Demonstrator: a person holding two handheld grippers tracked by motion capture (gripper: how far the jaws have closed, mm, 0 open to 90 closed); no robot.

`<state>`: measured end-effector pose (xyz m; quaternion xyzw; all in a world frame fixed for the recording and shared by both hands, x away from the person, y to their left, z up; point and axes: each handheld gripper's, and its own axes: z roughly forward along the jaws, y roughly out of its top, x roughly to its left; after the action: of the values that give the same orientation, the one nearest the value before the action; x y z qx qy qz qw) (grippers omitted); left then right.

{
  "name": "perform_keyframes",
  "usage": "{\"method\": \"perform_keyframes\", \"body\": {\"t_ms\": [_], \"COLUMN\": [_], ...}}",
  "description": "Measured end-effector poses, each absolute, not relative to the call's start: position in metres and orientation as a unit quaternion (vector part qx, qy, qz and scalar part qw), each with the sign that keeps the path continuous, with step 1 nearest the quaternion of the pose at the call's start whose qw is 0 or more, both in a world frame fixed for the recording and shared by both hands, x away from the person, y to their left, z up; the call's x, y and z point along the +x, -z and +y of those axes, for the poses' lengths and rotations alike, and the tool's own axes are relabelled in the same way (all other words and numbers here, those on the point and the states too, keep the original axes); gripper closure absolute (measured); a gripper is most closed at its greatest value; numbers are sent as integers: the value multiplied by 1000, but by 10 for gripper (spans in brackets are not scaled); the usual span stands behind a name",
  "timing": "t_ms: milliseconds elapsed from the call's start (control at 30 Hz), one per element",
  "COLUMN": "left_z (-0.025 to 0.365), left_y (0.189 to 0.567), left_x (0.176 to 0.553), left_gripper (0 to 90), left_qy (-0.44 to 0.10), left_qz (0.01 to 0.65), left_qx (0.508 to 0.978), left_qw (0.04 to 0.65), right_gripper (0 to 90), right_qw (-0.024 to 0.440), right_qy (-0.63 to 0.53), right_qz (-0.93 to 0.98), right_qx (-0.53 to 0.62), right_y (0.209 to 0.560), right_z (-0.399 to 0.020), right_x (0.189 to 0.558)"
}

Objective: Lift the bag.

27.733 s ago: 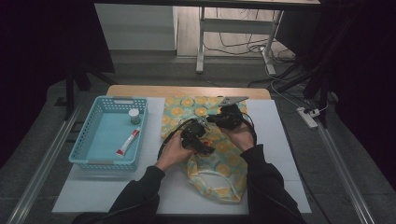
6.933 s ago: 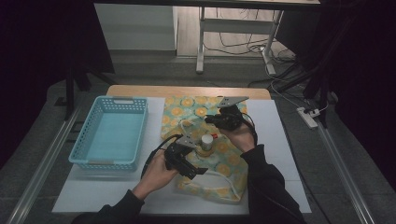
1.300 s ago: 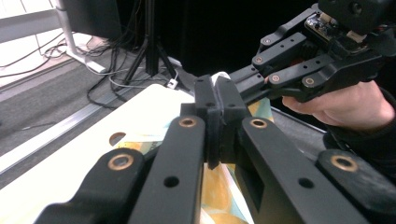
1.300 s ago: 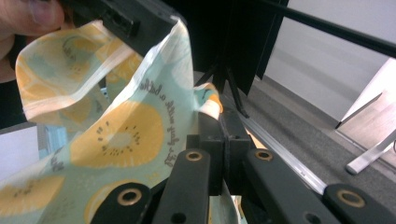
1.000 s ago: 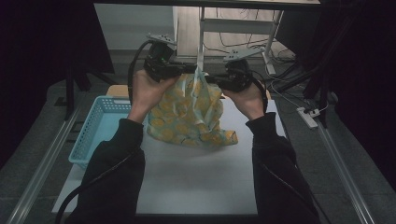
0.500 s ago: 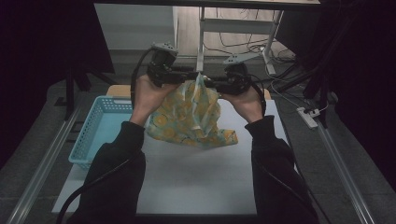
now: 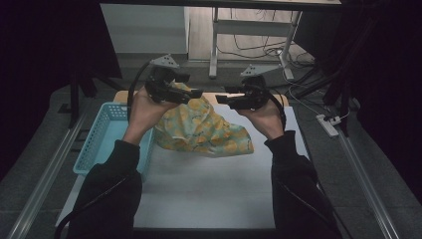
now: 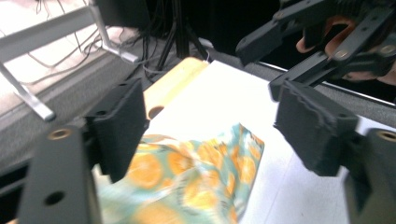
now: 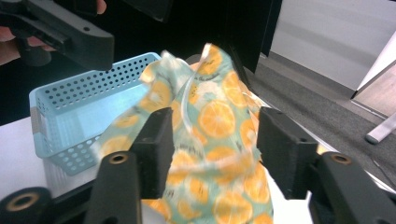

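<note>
at the far left, at nine o'clock on the table [image 7: 199, 194], a light blue perforated basket [image 7: 107, 137], seemingly empty. just beside it, toward the centre, the orange-print fabric bag [image 7: 199, 130], slumped on the white surface with its long axis running from ten o'clock down to four o'clock, upper end standing higher near the left gripper [image 7: 191, 93]. hard to tell from the high view whether cloth touches those jaws; in the left gripper view, jaws spread wide with nothing between them, bag lying below and ahead. further right, at one o'clock from the bag, the right gripper [image 7: 225, 98], raised off the table, also wide apart and empty; in the right gripper view, bag straight ahead beyond the jaws, a pale drawstring loop [image 9: 187, 109] hanging down its front. left hand [image 7: 144, 107] nearer the raised end, right hand [image 7: 263, 117] nearer the low tail. likely any regrasp means reaching down and inward. nothing between grippers and bag; basket wall close on the left side.
</note>
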<state>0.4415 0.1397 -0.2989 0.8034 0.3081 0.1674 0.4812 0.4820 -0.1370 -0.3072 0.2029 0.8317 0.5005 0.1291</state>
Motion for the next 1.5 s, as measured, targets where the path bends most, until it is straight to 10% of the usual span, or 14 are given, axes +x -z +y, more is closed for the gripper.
{"method": "perform_keyframes", "body": {"t_ms": [633, 1500], "left_z": [170, 207], "left_y": [357, 427], "left_x": [406, 339], "left_gripper": [2, 0], "left_qy": [-126, -107], "left_qz": [345, 377], "left_qx": [802, 794], "left_qw": [471, 465], "right_gripper": [165, 3], "right_qw": [125, 110], "right_qy": [-509, -472], "right_qz": [824, 841], "right_qx": [216, 240], "right_y": [342, 407], "right_z": [-156, -182], "right_x": [461, 420]}}
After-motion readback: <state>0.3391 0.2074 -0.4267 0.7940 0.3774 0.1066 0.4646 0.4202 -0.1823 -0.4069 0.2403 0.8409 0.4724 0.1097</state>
